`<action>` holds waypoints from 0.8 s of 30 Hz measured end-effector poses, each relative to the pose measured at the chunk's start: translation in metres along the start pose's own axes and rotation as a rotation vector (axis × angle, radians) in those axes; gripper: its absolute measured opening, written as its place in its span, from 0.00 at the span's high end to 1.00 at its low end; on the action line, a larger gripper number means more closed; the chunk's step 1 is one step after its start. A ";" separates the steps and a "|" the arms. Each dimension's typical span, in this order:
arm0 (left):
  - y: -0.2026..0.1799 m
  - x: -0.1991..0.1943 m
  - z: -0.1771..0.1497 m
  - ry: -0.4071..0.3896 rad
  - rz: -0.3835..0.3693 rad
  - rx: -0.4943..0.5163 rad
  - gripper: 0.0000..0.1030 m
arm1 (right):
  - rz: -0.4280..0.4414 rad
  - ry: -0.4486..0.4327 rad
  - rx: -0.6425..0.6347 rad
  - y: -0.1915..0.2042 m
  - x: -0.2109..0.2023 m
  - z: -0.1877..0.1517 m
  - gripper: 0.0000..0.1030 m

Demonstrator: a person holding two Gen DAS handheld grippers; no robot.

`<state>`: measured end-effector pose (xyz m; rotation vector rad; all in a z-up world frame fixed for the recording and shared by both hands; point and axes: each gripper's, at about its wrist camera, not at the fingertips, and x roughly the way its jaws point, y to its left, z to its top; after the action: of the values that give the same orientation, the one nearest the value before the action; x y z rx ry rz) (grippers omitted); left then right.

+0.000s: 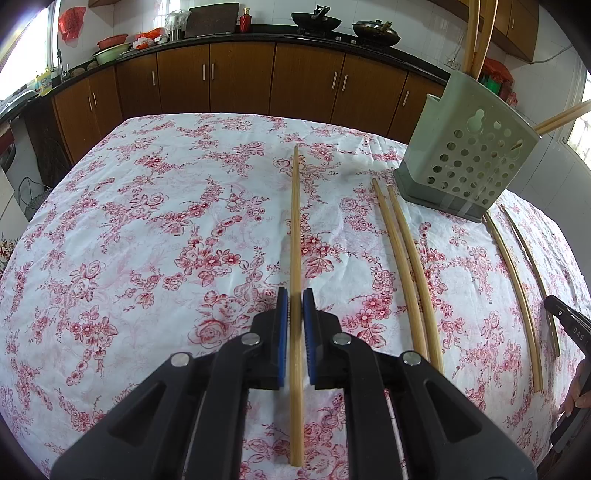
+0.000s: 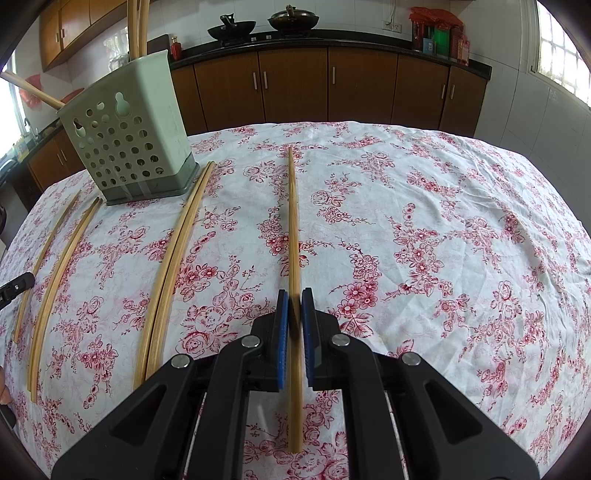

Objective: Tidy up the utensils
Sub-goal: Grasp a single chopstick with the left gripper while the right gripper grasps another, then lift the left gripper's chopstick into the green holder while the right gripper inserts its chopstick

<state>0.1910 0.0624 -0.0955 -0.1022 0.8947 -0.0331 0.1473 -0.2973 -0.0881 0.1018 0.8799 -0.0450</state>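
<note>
left hand-held gripper (image 1: pixel 295 306): clamps chopstick (image 1: pixel 295 221) | right hand-held gripper (image 2: pixel 295 306): clamps another chopstick (image 2: pixel 293 229)

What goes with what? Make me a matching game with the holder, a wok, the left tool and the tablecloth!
Things:
1. holder
2. wok
3. left tool
4. tablecloth

Clues:
A. shut on a chopstick
B. white with red flowers
C. pale green, full of round holes
D. up on the back counter

Pairs: 1-C, 2-D, 3-A, 4-B
</note>
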 end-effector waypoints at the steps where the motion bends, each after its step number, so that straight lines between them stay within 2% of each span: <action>1: 0.000 0.000 0.000 0.000 0.000 0.000 0.89 | 0.000 0.000 0.000 0.000 0.000 0.000 0.92; 11: 0.001 0.000 0.000 0.000 0.001 0.002 0.89 | 0.001 -0.001 0.001 0.000 0.000 0.000 0.92; 15: -0.008 -0.005 -0.006 0.004 0.037 0.063 0.89 | 0.007 -0.001 0.011 -0.002 -0.002 -0.001 0.92; 21: -0.013 -0.008 -0.009 0.009 0.068 0.098 0.91 | 0.016 -0.003 0.016 -0.005 -0.005 -0.003 0.93; 24: -0.016 -0.022 -0.004 -0.020 0.061 0.117 0.91 | 0.022 -0.052 0.028 -0.008 -0.020 0.001 0.93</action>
<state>0.1745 0.0477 -0.0787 0.0344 0.8738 -0.0276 0.1344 -0.3058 -0.0724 0.1357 0.8262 -0.0392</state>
